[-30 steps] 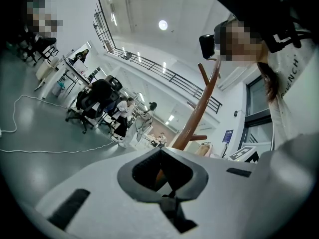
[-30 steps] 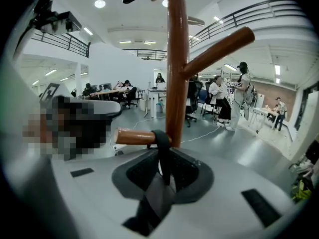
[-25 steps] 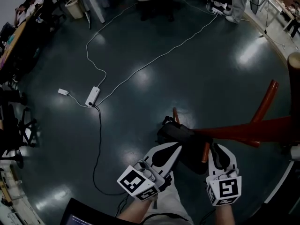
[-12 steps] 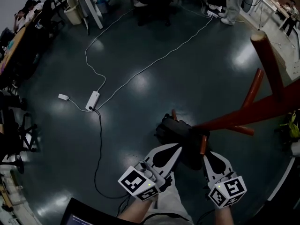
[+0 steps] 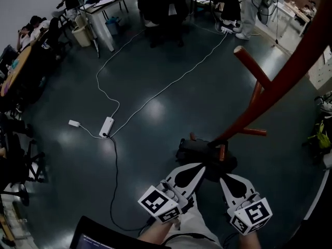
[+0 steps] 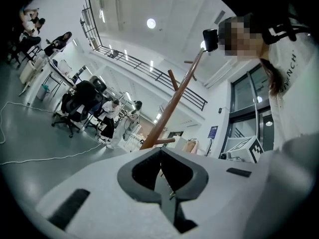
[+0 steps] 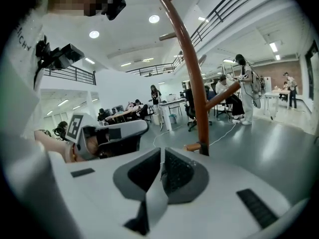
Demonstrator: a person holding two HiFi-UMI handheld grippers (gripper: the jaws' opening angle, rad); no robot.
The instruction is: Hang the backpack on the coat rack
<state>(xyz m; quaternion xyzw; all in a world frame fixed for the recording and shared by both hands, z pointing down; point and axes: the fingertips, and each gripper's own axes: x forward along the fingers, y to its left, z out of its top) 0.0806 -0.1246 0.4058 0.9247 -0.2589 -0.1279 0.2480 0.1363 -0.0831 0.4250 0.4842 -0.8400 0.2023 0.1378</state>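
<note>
Left gripper (image 5: pixel 198 166): held low before the person, pointing forward, jaws pressed together.
Right gripper (image 5: pixel 223 179): just beside it, jaws likewise together.

- The backpack (image 5: pixel 199 150) lies on the floor (image 5: pixel 171 61) at the coat rack's (image 5: pixel 270 95) foot.
- The power strip (image 5: pixel 106 126) lies well left of the coat rack.
- The desks (image 5: pixel 104 1) stand far behind the coat rack.

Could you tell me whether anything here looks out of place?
The backpack lies slumped on the floor at the foot of the coat rack, not on a peg. A white cable also trails loose across the floor.
</note>
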